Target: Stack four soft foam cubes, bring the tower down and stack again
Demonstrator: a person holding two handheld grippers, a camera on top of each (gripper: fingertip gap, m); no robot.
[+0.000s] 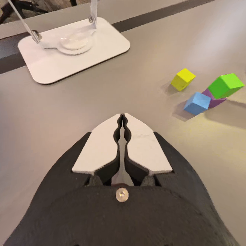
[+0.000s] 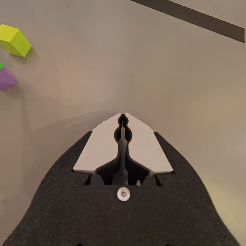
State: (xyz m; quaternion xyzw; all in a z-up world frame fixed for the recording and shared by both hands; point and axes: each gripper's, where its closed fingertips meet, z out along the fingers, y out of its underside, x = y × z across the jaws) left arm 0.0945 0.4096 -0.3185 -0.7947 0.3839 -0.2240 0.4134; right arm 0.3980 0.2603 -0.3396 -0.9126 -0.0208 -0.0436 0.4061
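On the grey surface (image 1: 93,101) the foam cubes lie scattered: yellow cube (image 1: 183,79) alone, green cube (image 1: 225,85) leaning on the purple cube (image 1: 215,101), blue cube (image 1: 197,103) beside. The left hand-held gripper (image 1: 122,114) and right hand-held gripper (image 2: 123,114) are both clenched on nothing, well apart from the cubes.

Ahead of you the desk (image 1: 79,106) lies open, with a white stand base (image 1: 74,55) by its far edge and foam cubes (image 1: 207,93) clustered between your grippers.

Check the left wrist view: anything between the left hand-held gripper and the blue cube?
Nothing. Between the shut left hand-held gripper and the blue cube lies only bare grey table, plain in the left wrist view.
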